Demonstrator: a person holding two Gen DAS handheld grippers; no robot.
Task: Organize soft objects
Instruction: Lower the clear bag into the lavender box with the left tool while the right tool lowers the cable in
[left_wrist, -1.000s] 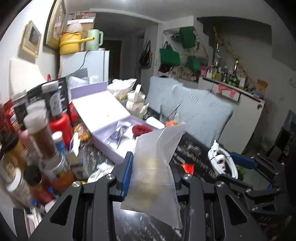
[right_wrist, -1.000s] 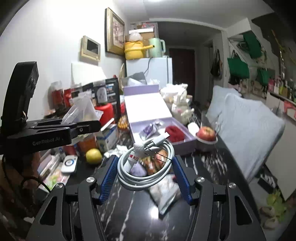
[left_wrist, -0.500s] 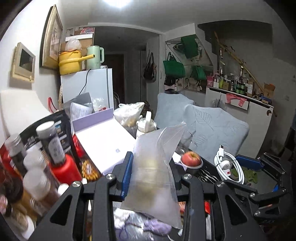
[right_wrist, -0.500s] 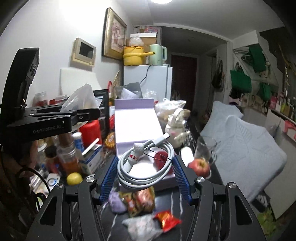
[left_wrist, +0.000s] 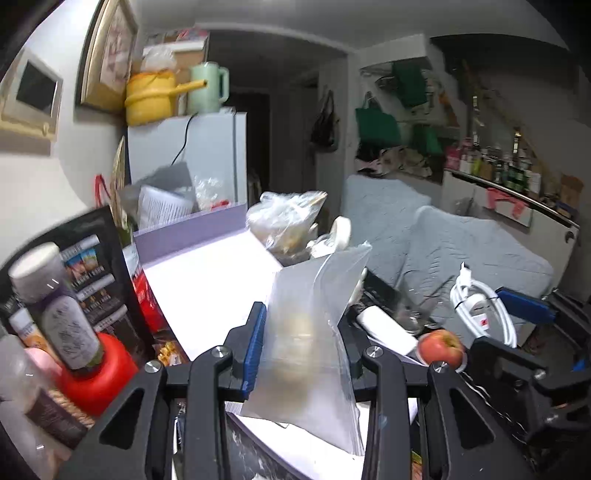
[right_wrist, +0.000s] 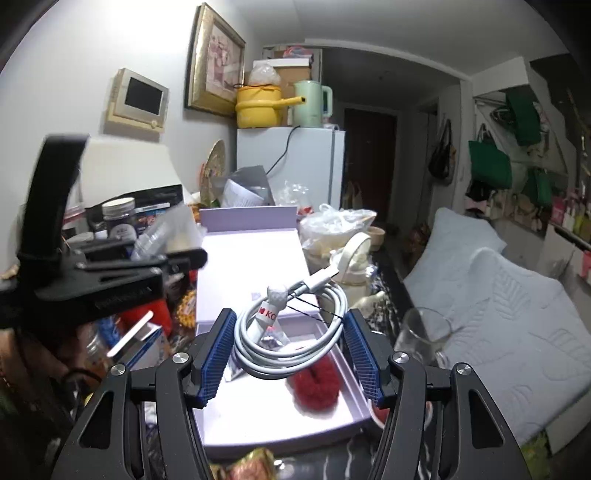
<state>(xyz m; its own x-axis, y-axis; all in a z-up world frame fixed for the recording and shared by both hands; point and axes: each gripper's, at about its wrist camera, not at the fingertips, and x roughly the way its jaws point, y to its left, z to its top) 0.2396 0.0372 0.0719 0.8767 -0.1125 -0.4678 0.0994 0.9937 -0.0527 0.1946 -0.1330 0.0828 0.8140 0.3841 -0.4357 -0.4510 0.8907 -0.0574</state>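
Observation:
My left gripper (left_wrist: 301, 345) is shut on a clear plastic zip bag (left_wrist: 314, 343) with something pale inside, held up over the open lilac box's lid (left_wrist: 210, 280). In the right wrist view the left gripper (right_wrist: 184, 260) shows at the left, the bag (right_wrist: 166, 232) sticking up from it. My right gripper (right_wrist: 290, 345) is shut on a coiled white cable (right_wrist: 291, 328), which hangs over the lilac box's tray (right_wrist: 258, 406). A red fluffy thing (right_wrist: 316, 386) and a small packet (right_wrist: 273, 338) lie in the tray. The cable (left_wrist: 480, 310) also appears at the right of the left wrist view.
Jars and bottles (left_wrist: 62, 317) crowd the left side by the wall. An apple (left_wrist: 441, 347), an empty glass (right_wrist: 424, 332), a white teapot (right_wrist: 354, 266) and a full plastic bag (right_wrist: 336, 221) stand right of the box. Grey cushioned chairs (right_wrist: 509, 314) sit beyond the table edge.
Both grippers have moved forward along the table toward the lilac box, each still holding its load; the box now lies directly under them and snack packets have dropped below view.

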